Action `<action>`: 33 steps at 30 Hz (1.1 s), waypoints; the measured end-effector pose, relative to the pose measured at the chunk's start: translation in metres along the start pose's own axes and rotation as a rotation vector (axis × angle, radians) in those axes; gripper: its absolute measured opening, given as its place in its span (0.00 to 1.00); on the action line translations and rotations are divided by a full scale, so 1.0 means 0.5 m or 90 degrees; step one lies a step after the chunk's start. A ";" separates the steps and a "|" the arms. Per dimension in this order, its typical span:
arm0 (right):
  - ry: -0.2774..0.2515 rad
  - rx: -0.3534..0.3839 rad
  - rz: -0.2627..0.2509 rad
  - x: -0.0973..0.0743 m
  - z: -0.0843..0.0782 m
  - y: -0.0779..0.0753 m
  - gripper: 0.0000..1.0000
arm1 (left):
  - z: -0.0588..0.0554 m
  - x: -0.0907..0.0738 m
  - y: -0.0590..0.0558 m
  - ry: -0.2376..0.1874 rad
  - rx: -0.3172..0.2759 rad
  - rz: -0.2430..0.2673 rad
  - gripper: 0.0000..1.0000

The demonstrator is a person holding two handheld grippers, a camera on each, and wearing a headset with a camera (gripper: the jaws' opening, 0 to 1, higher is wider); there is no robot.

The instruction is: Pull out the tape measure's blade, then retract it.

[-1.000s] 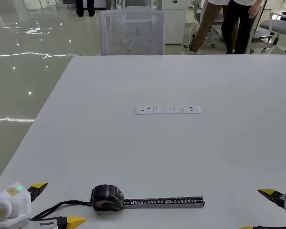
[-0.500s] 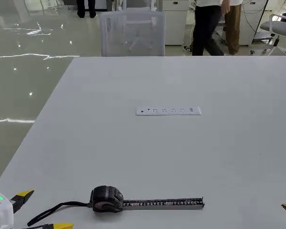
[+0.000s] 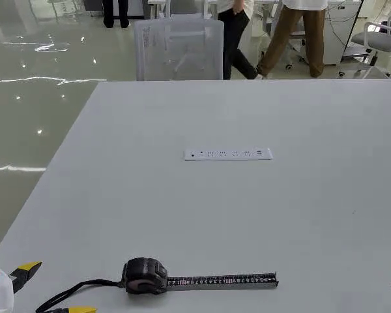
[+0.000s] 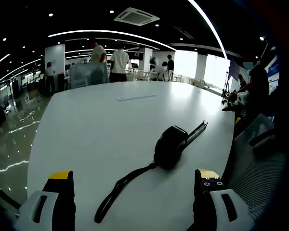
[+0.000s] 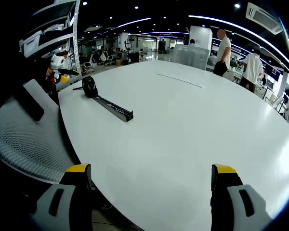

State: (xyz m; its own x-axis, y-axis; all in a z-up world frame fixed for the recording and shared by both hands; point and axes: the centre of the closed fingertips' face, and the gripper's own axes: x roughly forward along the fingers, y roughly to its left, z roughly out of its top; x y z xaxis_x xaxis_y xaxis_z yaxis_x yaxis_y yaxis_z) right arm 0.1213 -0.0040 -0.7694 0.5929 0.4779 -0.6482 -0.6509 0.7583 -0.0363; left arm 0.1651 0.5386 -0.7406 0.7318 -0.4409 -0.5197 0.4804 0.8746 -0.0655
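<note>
A black tape measure [image 3: 144, 276] lies on the white worktop [image 3: 247, 208] near its front edge. Its blade [image 3: 221, 281] is pulled out and lies flat on the surface, running to the right of the case. A black wrist strap [image 3: 72, 292] trails from the case to the left, toward the left gripper [image 3: 52, 289] at the lower left corner of the head view. This gripper's yellow-tipped jaws stand wide apart and grip nothing. In the left gripper view the strap's loose end lies on the worktop between the two jaws, and the case sits just beyond them. The right gripper [image 5: 151, 169] is well off to the right. Its jaws are also spread wide with only bare worktop between them. In its own view the tape measure and the blade lie far off to the left. A white power strip [image 3: 228, 154] lies flat near the middle of the worktop, well apart from the tape measure. Beyond the far edge stands a mesh-backed chair [image 3: 179, 49], and people [image 3: 293, 32] are on the shiny floor behind it.
</note>
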 end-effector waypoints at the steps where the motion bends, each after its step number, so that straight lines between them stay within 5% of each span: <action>1: 0.000 0.001 0.000 0.000 0.000 0.000 1.00 | 0.000 -0.001 0.000 0.000 0.000 0.001 1.00; 33: 0.008 0.001 0.009 0.005 -0.014 0.004 1.00 | -0.008 -0.001 0.003 0.008 -0.011 0.012 1.00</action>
State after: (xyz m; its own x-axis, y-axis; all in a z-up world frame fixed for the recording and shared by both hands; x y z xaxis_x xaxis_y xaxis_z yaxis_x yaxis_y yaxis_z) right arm 0.1183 -0.0045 -0.7761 0.5777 0.4821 -0.6586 -0.6583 0.7523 -0.0267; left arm 0.1636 0.5409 -0.7437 0.7348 -0.4218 -0.5311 0.4583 0.8860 -0.0695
